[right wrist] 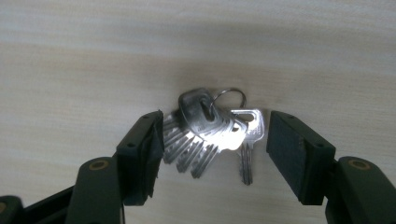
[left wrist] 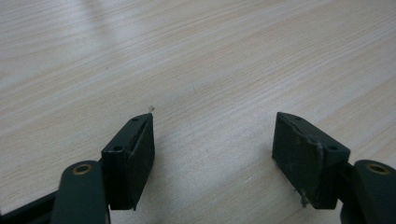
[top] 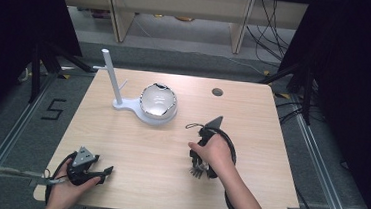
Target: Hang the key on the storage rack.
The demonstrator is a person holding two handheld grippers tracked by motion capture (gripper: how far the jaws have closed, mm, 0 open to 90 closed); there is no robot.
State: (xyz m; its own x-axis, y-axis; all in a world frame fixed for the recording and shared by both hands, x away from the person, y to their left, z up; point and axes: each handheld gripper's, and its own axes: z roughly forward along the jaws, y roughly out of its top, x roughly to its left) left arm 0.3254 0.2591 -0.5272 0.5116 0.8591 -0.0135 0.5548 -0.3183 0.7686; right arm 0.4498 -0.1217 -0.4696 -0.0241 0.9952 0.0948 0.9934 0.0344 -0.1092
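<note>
Right claw spread over a bunch of keys

In the right gripper view the right claw [right wrist: 215, 156] stands wide, its jaws flanking the bunch of keys [right wrist: 212, 135] lying on the wooden surface [right wrist: 93, 56] at frame centre, likely squared up for a grasp. The left claw [left wrist: 215, 161] rests wide and empty, seemingly parked. No readable writing anywhere.
</note>
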